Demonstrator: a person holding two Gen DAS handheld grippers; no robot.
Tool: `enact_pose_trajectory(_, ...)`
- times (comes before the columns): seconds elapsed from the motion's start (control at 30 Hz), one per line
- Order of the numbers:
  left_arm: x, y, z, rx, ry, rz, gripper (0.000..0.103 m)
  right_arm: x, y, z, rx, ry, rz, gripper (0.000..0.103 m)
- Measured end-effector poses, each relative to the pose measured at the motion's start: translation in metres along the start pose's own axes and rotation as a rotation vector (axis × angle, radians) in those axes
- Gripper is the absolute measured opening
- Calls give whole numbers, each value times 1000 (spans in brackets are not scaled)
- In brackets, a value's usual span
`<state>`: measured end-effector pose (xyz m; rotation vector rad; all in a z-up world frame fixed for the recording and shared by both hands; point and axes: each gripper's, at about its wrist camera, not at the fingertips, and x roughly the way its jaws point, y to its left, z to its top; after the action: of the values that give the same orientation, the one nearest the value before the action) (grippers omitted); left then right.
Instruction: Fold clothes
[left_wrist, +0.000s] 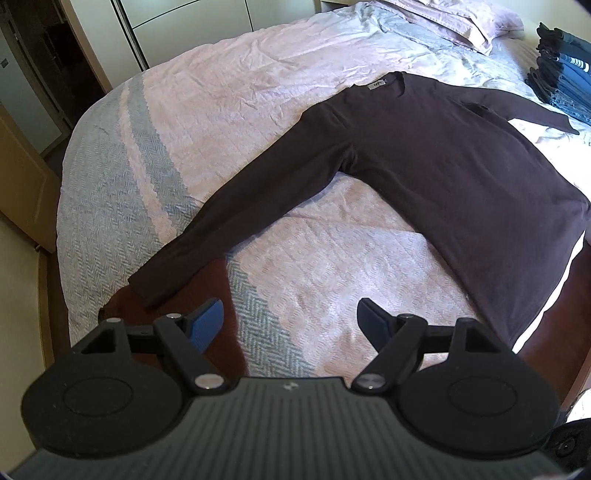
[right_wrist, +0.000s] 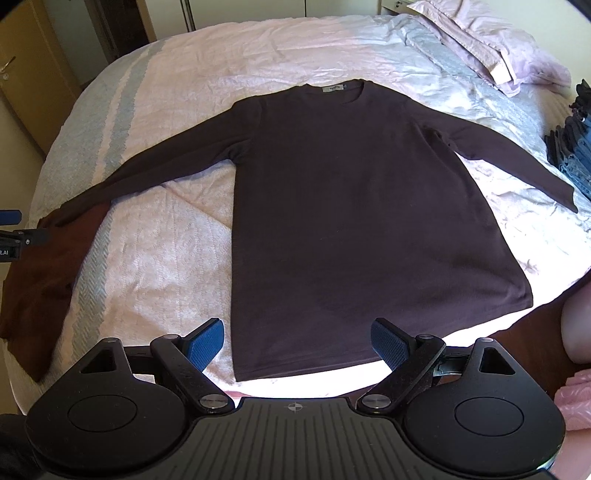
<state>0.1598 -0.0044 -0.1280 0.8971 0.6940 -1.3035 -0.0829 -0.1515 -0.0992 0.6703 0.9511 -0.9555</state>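
Pink and grey covers lie on the bed (right_wrist: 177, 74), and a dark shirt (right_wrist: 351, 192) is spread flat on top, sleeves out. Both the left hand-held gripper (left_wrist: 291, 325) and the right hand-held gripper (right_wrist: 297, 341) are wide open and hold nothing. Folding looks not yet begun. I think a sleeve gets picked up next and laid across the middle.

Hardly any lettering can be read here
The small grey neck label (right_wrist: 335, 88) inside the collar of the dark long-sleeved shirt (right_wrist: 332, 206) carries a mark too small and blurred to make out in either view. At the left edge of the right wrist view, the letters "LAI" show in white on the black body of the left gripper (right_wrist: 7, 236), cut off by the frame edge, so the full word cannot be told
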Motion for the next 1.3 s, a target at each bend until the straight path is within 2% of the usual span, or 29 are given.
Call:
enact_pose_trajectory(0.4, -10, -22, -5, -61, 7, 74, 77, 1, -34, 1, -36, -6, 52, 89)
enact_pose_trajectory(0.57, -17, -13, -19, -121, 18, 139, 77, 0, -38, 9, -109, -34, 86, 89)
enact_pose_trajectory(0.73, -30, 14, -44, -131, 33, 219, 78, 9, -20, 27, -217, -86, 156, 89)
enact_pose_trajectory(0.93, -13, 78, -66, -153, 59, 278, 79, 27, 54, 60, -396, -119, 281, 89)
enact_pose_trajectory(1.03, 13, 111, -65, -143, 62, 269, 79, 38, 108, 78, -515, -142, 328, 89)
enact_pose_trajectory(1.17, 42, 146, -61, -114, 28, 240, 79, 60, 182, 101, -654, -139, 346, 87)
enact_pose_trajectory(1.23, 55, 162, -62, -109, 11, 235, 79, 76, 217, 110, -714, -130, 374, 60)
enact_pose_trajectory(1.27, 61, 169, -63, -111, 5, 233, 79, 89, 236, 114, -741, -121, 388, 56)
enact_pose_trajectory(1.3, 67, 175, -65, -120, 2, 235, 79, 102, 254, 119, -767, -113, 402, 55)
